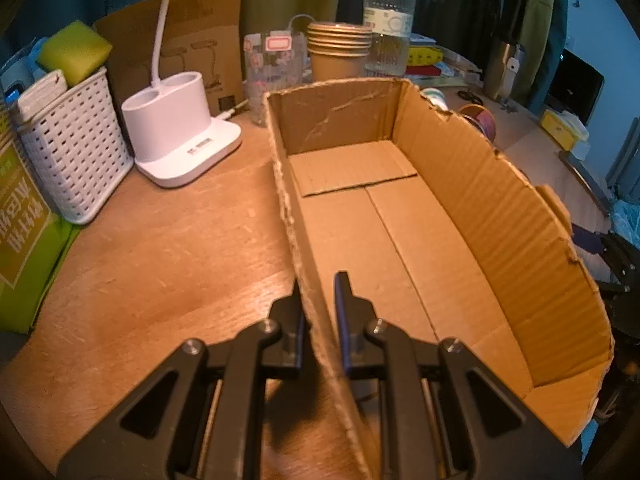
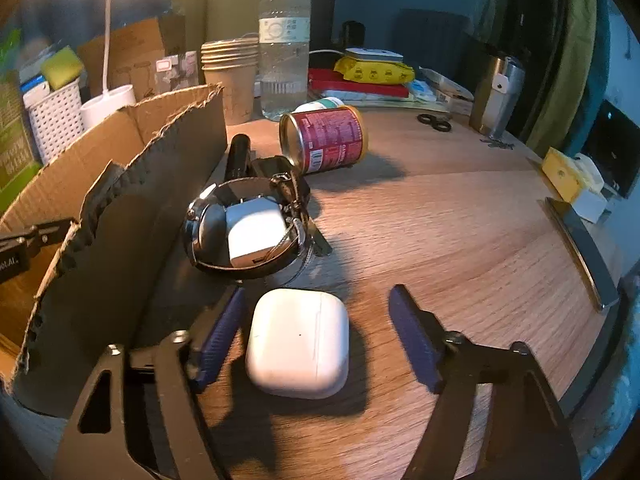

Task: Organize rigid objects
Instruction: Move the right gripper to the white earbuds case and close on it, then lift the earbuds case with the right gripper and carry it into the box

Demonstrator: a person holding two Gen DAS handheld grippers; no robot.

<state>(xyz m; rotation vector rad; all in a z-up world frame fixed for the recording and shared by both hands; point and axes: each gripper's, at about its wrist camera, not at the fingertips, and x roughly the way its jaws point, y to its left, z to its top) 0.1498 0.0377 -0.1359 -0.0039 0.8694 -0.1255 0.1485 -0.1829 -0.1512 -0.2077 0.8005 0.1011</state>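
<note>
Left gripper [image 1: 320, 300] fingers pinch the cardboard box [image 1: 460, 168] wall at lower centre. Right gripper [image 2: 316, 328] fingers, spread, flank the white earbud case [image 2: 298, 342] on the worktop [image 2: 460, 232].

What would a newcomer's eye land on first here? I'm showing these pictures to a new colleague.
Probably the white earbud case, lying on the wooden table between the pads of the open right gripper, neither pad touching it. Next, the empty cardboard box, its near wall pinched by the left gripper. Behind the case, a wristwatch looped around a white charger, and a red can on its side.
</note>
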